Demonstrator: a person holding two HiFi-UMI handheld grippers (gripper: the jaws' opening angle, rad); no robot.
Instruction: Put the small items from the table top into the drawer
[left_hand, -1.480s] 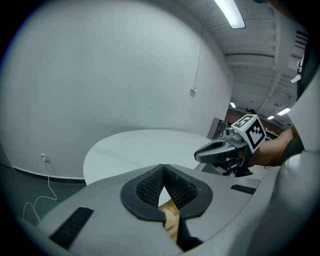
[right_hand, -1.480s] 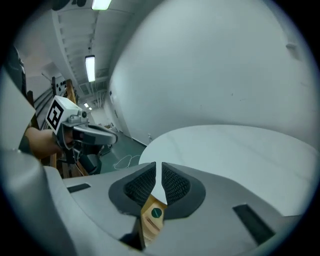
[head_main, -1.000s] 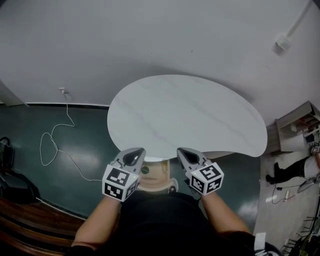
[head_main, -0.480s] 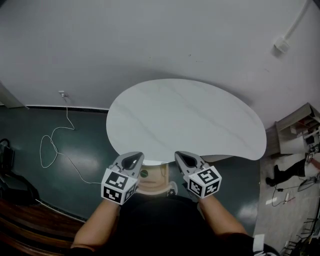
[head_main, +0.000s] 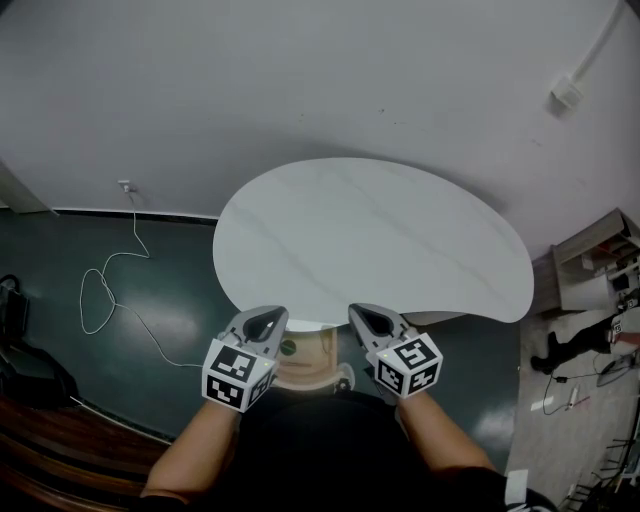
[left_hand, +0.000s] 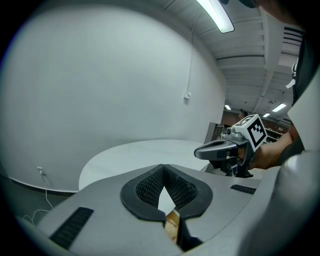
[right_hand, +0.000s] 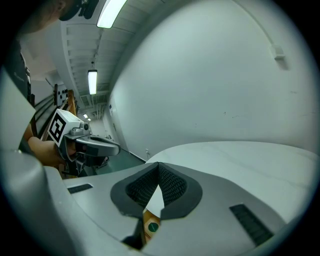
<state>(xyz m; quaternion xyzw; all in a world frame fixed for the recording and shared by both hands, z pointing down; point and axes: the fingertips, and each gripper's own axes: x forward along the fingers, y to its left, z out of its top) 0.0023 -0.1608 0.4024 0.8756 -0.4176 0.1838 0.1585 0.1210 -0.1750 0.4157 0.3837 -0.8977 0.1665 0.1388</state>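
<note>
**A:** Head view first: what do we have?

**B:** The table (head_main: 370, 230) top is bare. At its 6 o'clock edge the drawer (head_main: 318, 365) stands open, with a green-dotted item (head_main: 289, 347) inside. Our left gripper (head_main: 262, 322) and right gripper (head_main: 368, 320) flank it, both pinched closed on nothing.

**A:** Left gripper view?

**B:** The jaw tips meet. Through the notch under them we see only drawer wood.

**A:** Right gripper view?

**B:** Closed as well, and empty. The green dot shows at 6 o'clock below the tips.

**A:** What does our next move turn on?

**B:** We judge only shutting remains: the drawer sits below and between both grippers, sliding along 12-to-6, the item nearer our left
</note>
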